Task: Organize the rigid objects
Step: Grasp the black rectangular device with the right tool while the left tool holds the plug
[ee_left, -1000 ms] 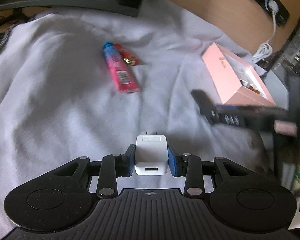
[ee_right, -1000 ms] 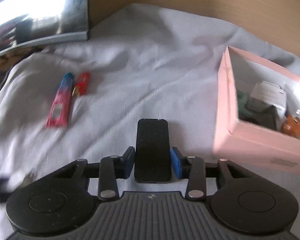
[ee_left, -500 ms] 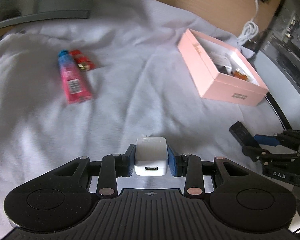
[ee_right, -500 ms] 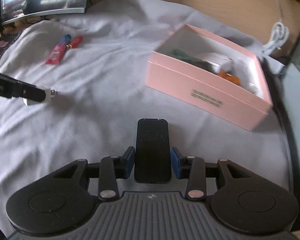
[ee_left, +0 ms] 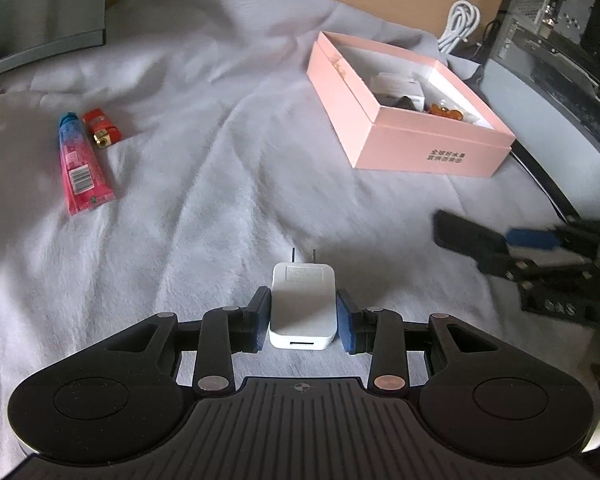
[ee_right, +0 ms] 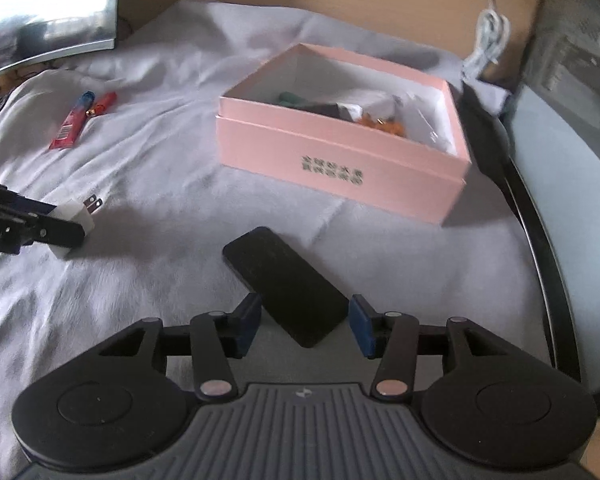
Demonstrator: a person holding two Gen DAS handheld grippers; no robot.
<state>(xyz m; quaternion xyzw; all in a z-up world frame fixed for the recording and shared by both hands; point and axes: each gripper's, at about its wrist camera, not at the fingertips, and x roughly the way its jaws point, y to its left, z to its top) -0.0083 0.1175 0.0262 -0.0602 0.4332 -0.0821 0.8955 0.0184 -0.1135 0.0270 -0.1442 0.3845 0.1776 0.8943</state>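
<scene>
Left wrist view shows the left gripper [ee_left: 303, 318] jaws pinching the small white charger [ee_left: 303, 308] by its flat sides, a light, hard, smooth block, while the right gripper [ee_right: 303, 326] jaws sit spread around the thin, slippery black phone [ee_right: 286, 284].

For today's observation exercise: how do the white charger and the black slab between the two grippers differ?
The white USB charger is a small, blocky cube with two prongs; the black slab is long, flat and thin. The charger sits square between the left gripper pads, which look barely parted; the slab lies skewed between the right gripper pads, with clear gaps. Both are rigid, over the white cloth, outside the pink box.
</scene>
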